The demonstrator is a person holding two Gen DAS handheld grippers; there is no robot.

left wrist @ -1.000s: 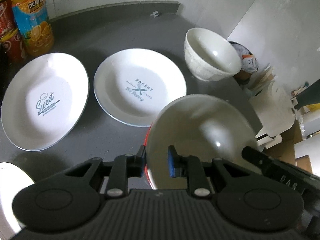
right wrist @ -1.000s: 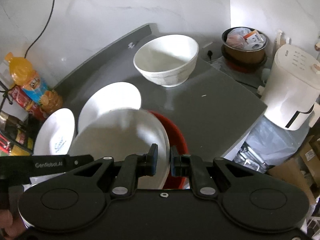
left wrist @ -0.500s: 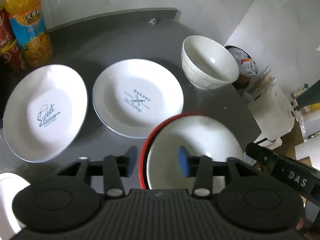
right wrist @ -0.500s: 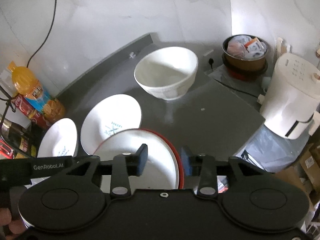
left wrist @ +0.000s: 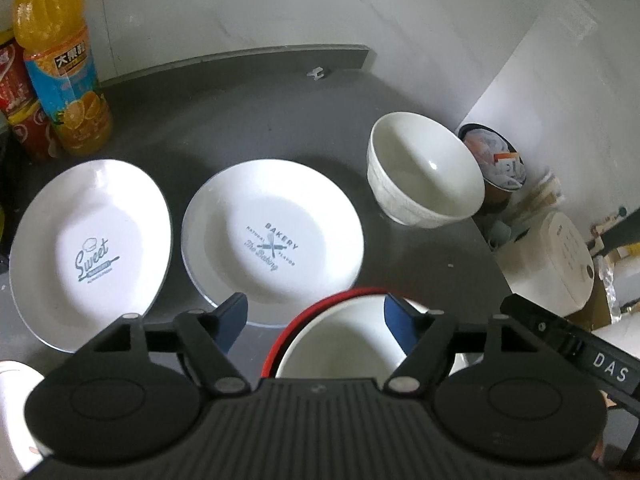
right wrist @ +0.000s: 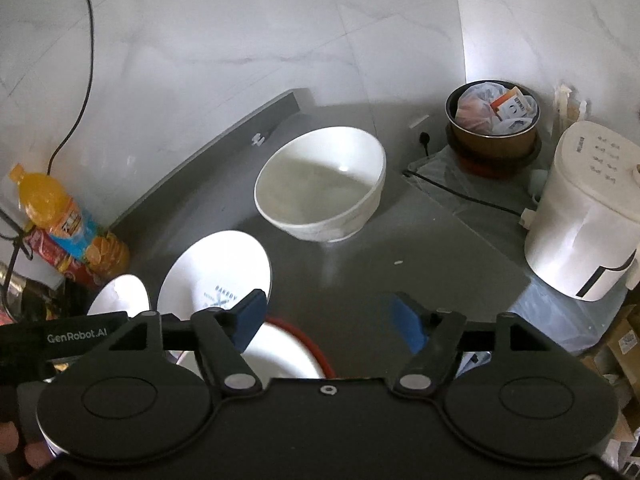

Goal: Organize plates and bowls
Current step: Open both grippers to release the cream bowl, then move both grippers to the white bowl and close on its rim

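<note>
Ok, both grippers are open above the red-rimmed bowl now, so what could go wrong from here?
1. The red-rimmed bowl lies against the Bakery plate's near rim; lifting that plate could drag it.
2. The white bowl stands near the counter edge; a nudge may send it off.
3. The left gripper and right gripper could collide.

Two printed white plates [left wrist: 272, 236], white bowl [left wrist: 424, 176], red-rimmed bowl [left wrist: 340, 344] upright.

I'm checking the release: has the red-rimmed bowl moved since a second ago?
Yes. The red-rimmed bowl was tilted up, clamped in both grippers; now it sits lower and level on the countertop, near the Bakery plate, with the left gripper and right gripper open.
</note>
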